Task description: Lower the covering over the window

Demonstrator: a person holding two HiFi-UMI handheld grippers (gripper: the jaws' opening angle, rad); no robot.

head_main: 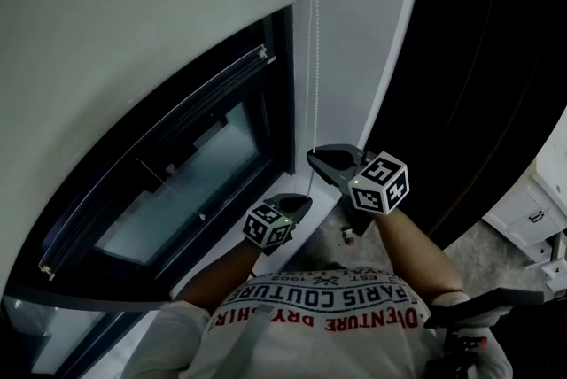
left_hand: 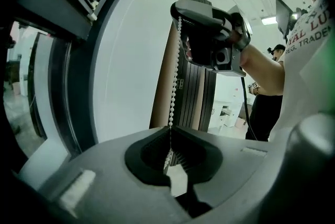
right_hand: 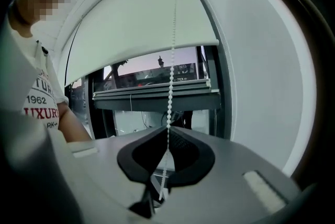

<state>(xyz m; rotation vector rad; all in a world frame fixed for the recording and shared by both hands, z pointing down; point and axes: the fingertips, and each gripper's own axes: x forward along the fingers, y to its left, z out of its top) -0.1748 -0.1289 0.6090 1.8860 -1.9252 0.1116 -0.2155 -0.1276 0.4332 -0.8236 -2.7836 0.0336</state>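
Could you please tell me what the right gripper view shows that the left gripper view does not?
Only the right gripper view: the roller blind, part-way down, with the window showing below its bottom edge.
Only the left gripper view: the right gripper seen from outside, higher up the bead chain, and a bystander behind.
Both: the bead chain pinched between shut jaws, the left gripper in its own view and the right gripper in its own.

Left tool (head_main: 304, 201) and right tool (head_main: 313, 158) are grey; T-shirt (head_main: 310, 328) white, red-lettered.
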